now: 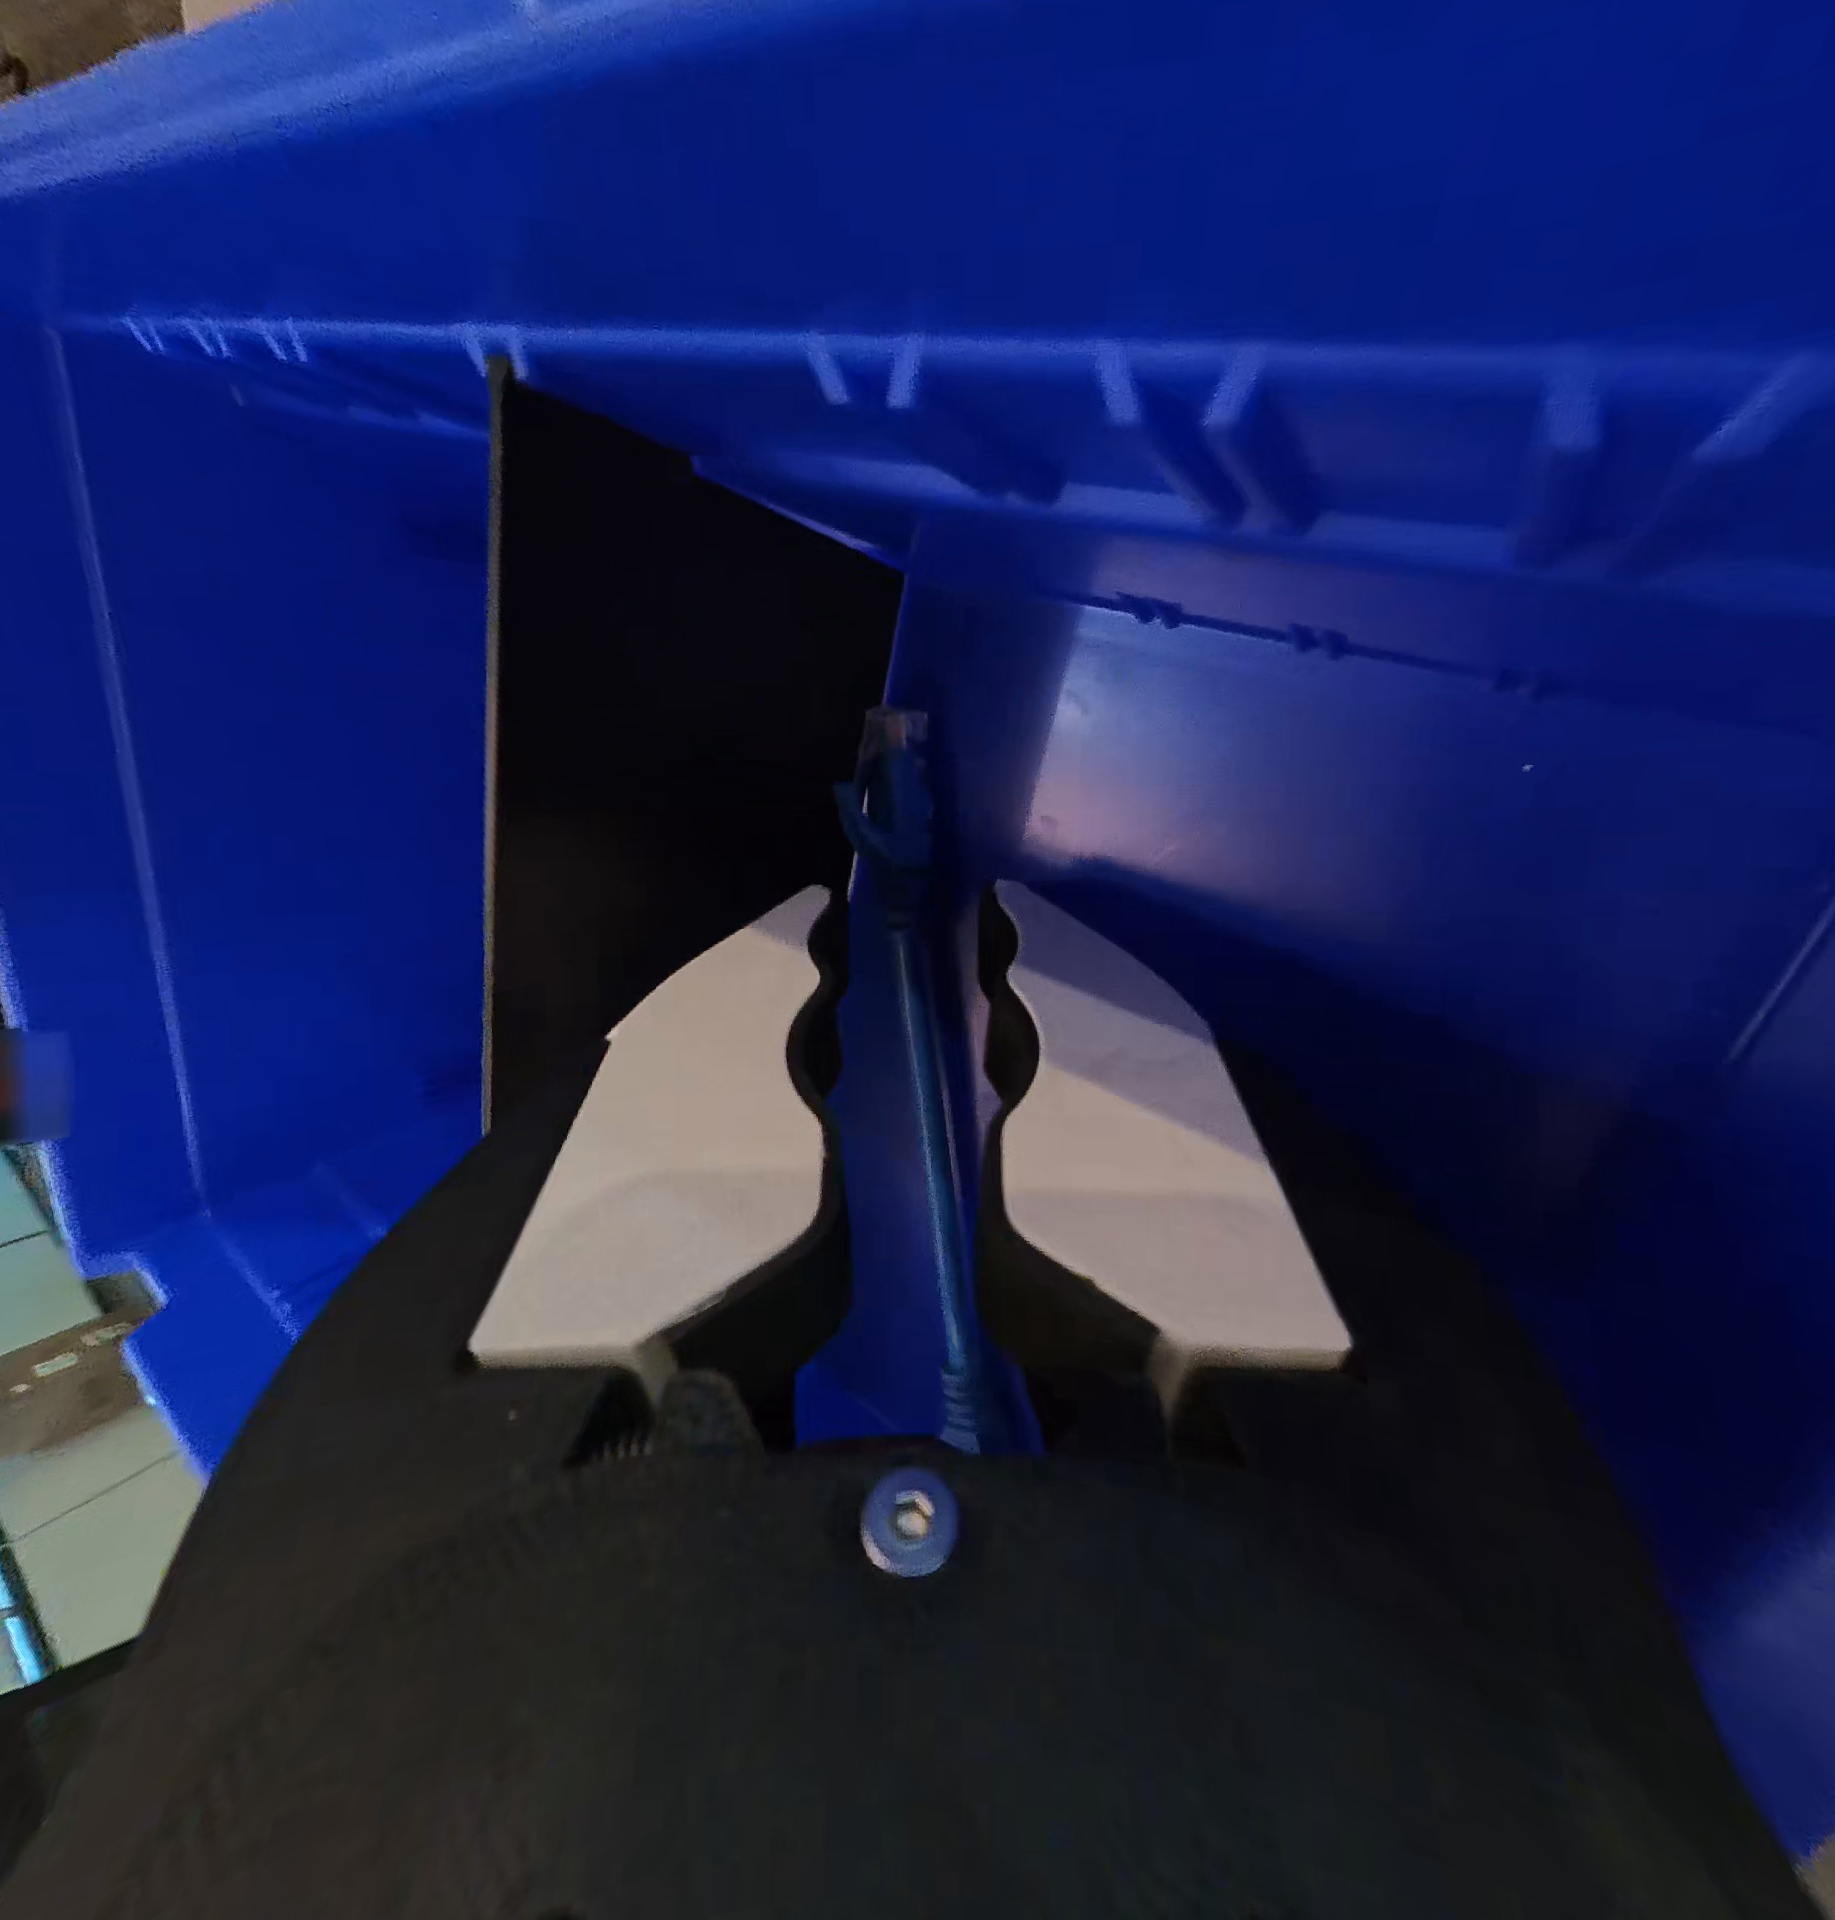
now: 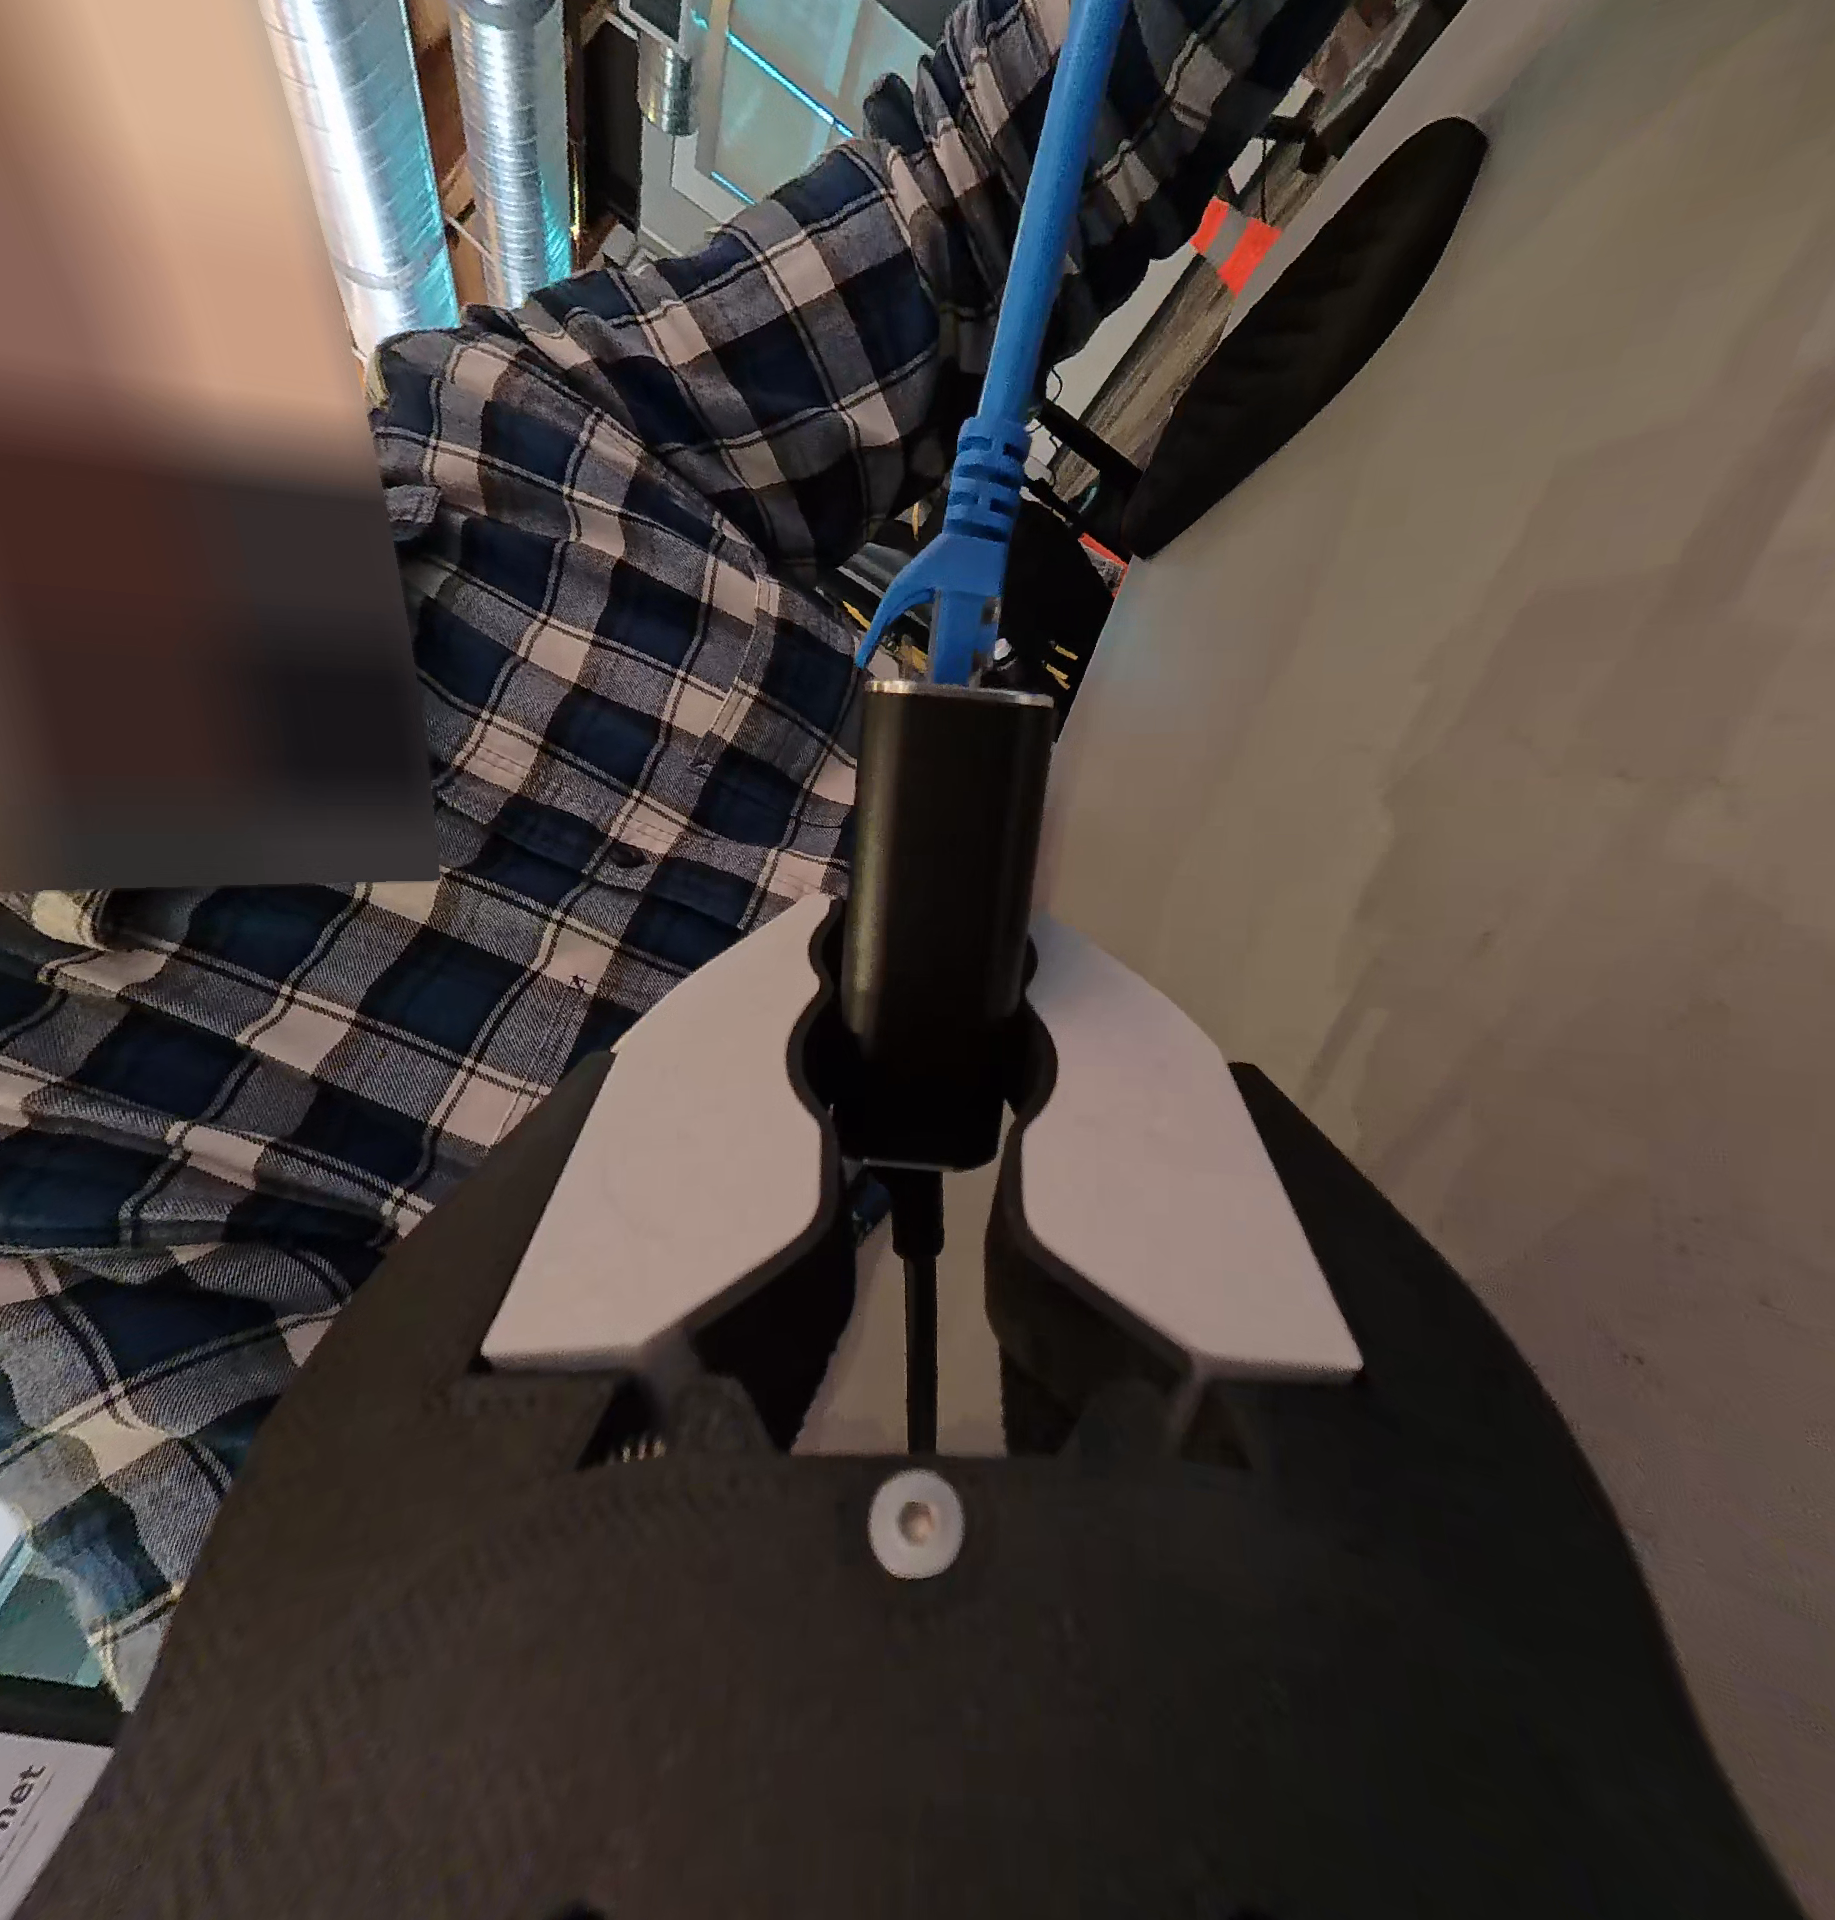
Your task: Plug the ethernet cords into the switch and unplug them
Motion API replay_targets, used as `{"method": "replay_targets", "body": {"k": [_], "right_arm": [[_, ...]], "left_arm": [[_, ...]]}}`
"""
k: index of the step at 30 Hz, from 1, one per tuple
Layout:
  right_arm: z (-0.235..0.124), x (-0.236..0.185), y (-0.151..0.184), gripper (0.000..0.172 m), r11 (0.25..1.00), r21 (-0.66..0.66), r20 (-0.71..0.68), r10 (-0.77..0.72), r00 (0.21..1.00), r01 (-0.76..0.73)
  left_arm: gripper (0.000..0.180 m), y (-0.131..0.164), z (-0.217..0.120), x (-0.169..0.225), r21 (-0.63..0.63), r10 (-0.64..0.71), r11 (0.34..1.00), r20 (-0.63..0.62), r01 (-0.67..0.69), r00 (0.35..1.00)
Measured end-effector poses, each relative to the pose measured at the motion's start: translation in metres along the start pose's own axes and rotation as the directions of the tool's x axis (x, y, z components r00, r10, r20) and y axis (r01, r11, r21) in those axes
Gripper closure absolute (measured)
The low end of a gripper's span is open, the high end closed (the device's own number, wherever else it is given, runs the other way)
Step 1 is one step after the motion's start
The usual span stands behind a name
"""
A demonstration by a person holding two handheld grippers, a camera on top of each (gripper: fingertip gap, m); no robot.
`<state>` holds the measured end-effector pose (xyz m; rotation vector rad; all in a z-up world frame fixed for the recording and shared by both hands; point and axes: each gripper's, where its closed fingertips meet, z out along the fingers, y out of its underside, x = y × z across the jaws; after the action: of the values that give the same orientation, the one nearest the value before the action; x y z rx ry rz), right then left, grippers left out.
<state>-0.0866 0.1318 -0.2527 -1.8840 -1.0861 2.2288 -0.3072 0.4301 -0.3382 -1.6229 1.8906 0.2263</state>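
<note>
Two grippers loaded. My right gripper [image 2: 934,997] pinches the black switch [image 2: 944,862], a blue ethernet cord [image 2: 980,499] plugged into its far end. Left gripper [image 1: 908,935] looks clamped on another blue cord [image 1: 928,1091], plug [image 1: 895,779] forward, blue bin [image 1: 996,208] beyond.

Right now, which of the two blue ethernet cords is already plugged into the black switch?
The lighter blue cord in the right wrist view: its plug sits in the end of the black switch. The darker cord between the left tongs has its plug bare.
</note>
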Motion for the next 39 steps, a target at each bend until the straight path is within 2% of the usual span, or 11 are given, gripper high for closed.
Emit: {"method": "replay_targets", "body": {"k": [11,16,22,26,36,39], "right_arm": [[-0.002,-0.005,0.000,0.145,1.000,-0.004,-0.006,-0.025,1.000,0.025],[-0.003,-0.007,0.001,0.145,0.999,-0.009,-0.018,-0.036,0.999,0.036],[-0.006,-0.008,0.001,0.145,0.999,-0.007,-0.030,-0.041,0.999,0.041],[-0.008,-0.007,0.002,0.145,0.999,-0.005,-0.033,-0.040,0.999,0.040],[-0.009,-0.006,0.004,0.145,0.999,-0.005,-0.030,-0.041,0.999,0.040],[-0.010,-0.007,0.004,0.145,0.999,-0.005,-0.031,-0.044,0.999,0.043]], "left_arm": [[0.156,-0.004,0.000,-0.006,-0.013,0.151,0.988,0.149,-0.151,0.977],[0.165,-0.011,0.000,-0.009,0.024,0.168,0.984,0.188,-0.176,0.968],[0.173,-0.010,0.004,-0.002,0.044,0.157,0.985,0.143,-0.165,0.977],[0.162,-0.006,0.003,-0.005,0.031,0.169,0.984,0.158,-0.176,0.973],[0.172,-0.003,0.008,-0.005,0.010,0.146,0.989,0.099,-0.147,0.984],[0.175,-0.004,0.008,-0.005,0.024,0.088,0.996,0.096,-0.091,0.992]]}}
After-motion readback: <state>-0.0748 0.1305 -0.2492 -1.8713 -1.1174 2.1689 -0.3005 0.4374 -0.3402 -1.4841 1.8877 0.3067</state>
